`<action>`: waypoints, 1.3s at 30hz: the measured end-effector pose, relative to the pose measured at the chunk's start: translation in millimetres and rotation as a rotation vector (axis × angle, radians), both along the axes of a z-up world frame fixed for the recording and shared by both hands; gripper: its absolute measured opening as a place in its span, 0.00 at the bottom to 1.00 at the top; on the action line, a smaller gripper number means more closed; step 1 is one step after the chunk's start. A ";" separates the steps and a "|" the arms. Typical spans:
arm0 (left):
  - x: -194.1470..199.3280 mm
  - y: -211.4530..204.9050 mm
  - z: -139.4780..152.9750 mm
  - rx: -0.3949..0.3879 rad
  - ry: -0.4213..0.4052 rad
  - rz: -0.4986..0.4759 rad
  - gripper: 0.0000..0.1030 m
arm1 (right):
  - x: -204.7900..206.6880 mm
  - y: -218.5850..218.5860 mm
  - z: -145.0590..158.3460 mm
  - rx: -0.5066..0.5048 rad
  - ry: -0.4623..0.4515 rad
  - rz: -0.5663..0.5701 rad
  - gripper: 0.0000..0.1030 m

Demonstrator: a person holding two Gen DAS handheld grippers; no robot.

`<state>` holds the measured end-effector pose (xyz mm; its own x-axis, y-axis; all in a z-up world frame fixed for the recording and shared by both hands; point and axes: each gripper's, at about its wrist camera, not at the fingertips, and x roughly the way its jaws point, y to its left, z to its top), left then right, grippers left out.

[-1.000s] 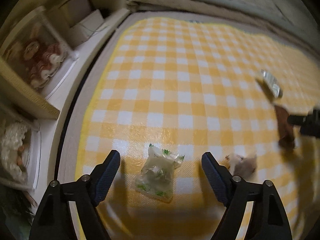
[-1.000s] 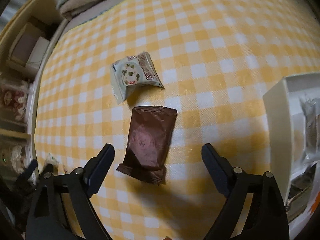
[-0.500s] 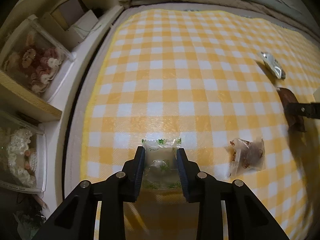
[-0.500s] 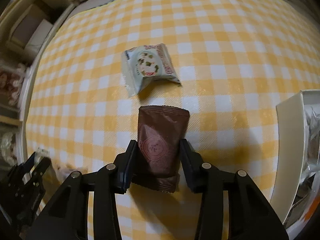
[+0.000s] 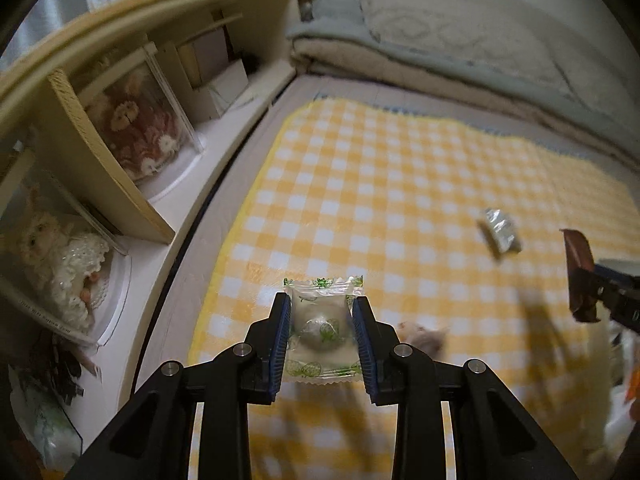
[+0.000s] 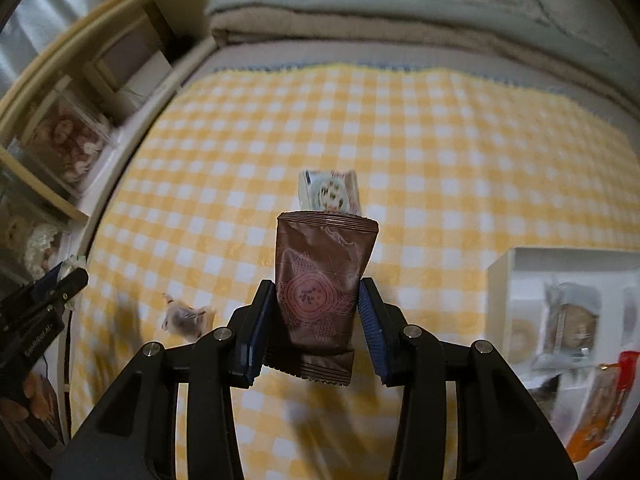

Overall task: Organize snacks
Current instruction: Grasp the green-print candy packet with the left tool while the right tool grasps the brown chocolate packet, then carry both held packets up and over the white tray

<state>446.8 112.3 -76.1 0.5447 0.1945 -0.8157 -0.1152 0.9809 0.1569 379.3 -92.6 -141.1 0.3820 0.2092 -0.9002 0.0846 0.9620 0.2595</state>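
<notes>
Checked cloth (image 5: 400, 184) unchanged; both claws lifted off it since a second ago. Left claw (image 5: 322, 332) clamped on clear candy (image 5: 320, 326), right claw (image 6: 316, 312) on brown pack (image 6: 320, 280); both closed from wide open. White pack (image 6: 330, 196) lies beyond, tray (image 6: 500, 280) at right.

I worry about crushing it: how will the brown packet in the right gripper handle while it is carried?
The brown packet is probably light and fairly floppy: its film is creased and dented above the right gripper. The glossy wrapper may be slippery, so it could slide. It stands upright past the pads, so it holds some shape; whatever is inside might crack.
</notes>
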 end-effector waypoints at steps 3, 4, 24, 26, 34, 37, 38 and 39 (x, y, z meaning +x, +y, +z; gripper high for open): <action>-20.8 -12.5 19.6 -0.029 -0.038 0.003 0.30 | -15.1 -14.2 17.5 -0.010 -0.038 0.007 0.41; -27.9 -17.2 25.1 -0.035 -0.049 0.002 0.30 | -19.4 -15.4 22.4 -0.014 -0.050 0.009 0.41; -92.2 -143.8 85.7 -0.083 -0.117 -0.138 0.30 | -104.4 -120.5 86.1 -0.082 -0.183 -0.056 0.41; -91.8 -159.4 86.2 -0.081 -0.114 -0.160 0.30 | -112.4 -136.0 86.6 -0.093 -0.184 -0.079 0.41; -78.6 -217.9 78.3 -0.118 -0.103 -0.237 0.30 | -136.5 -189.6 83.3 -0.117 -0.170 -0.155 0.42; -71.7 -239.8 71.2 -0.145 -0.090 -0.263 0.30 | -141.8 -209.2 81.1 -0.124 -0.159 -0.185 0.42; -70.1 -249.0 68.1 -0.152 -0.085 -0.275 0.30 | -143.7 -215.9 80.4 -0.127 -0.156 -0.196 0.42; -65.6 -253.4 64.7 -0.156 -0.081 -0.283 0.30 | -145.1 -222.6 79.4 -0.130 -0.154 -0.207 0.42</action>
